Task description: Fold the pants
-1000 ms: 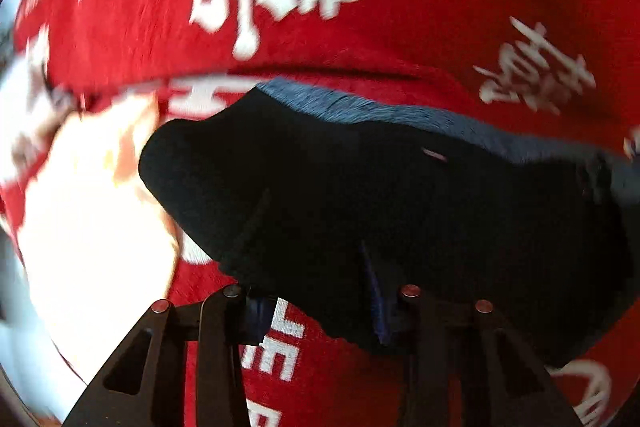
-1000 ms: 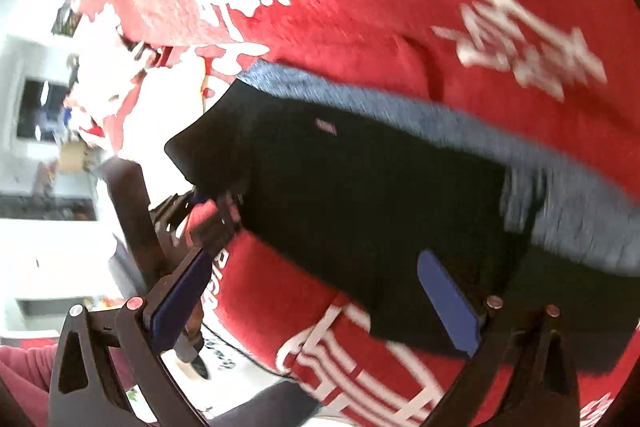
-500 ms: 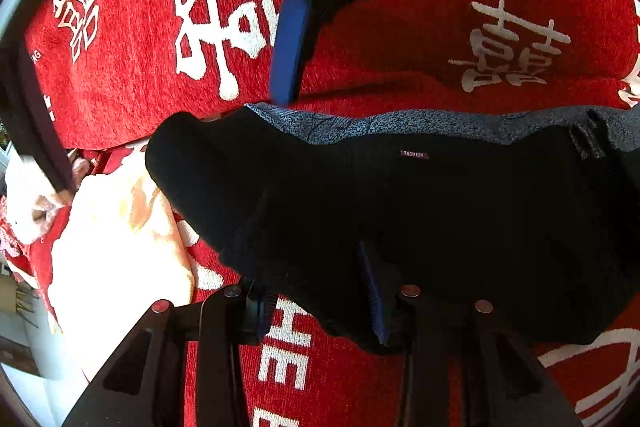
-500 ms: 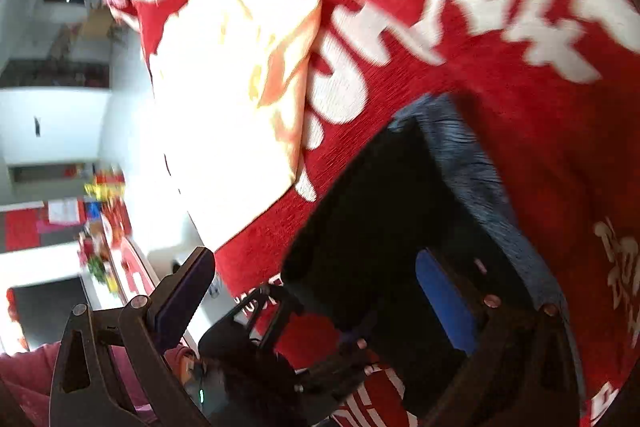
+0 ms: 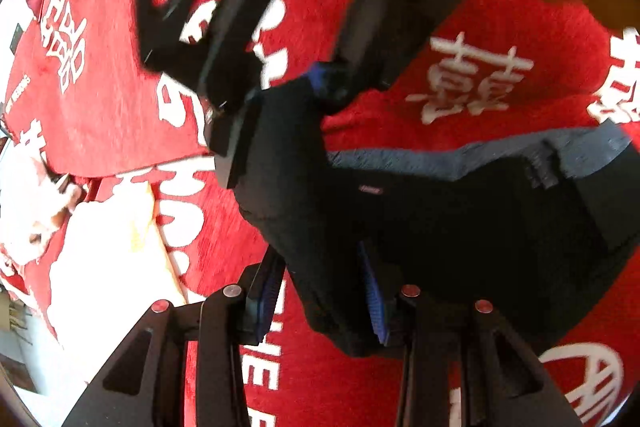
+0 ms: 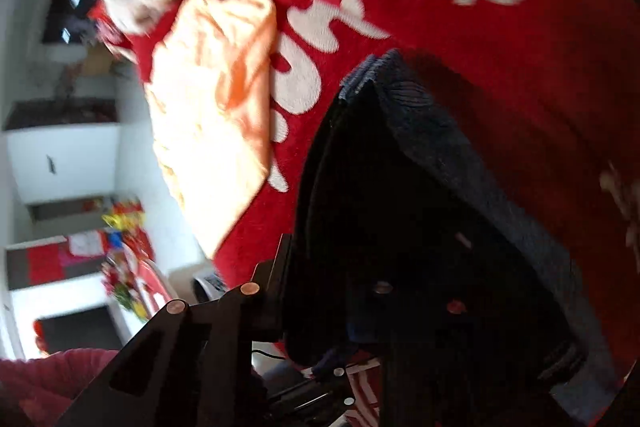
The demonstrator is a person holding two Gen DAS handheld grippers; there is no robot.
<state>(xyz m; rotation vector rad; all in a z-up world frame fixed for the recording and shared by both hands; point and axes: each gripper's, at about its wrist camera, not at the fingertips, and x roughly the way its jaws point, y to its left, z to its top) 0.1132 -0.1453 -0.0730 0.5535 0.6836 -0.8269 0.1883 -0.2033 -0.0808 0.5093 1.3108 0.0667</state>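
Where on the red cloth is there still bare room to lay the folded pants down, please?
Bare red cloth lies beyond the pants. Left is crowded: the peach garment, plus the right gripper closing on the pants' corner.

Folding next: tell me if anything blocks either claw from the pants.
Nothing does. The left claw is shut on the pants; the right claw is closing, with their far corner between its jaws.

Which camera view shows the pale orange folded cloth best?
The right wrist view: the pale orange folded cloth lies unobstructed on the red blanket. The left wrist view shows only an overexposed patch at its left edge.
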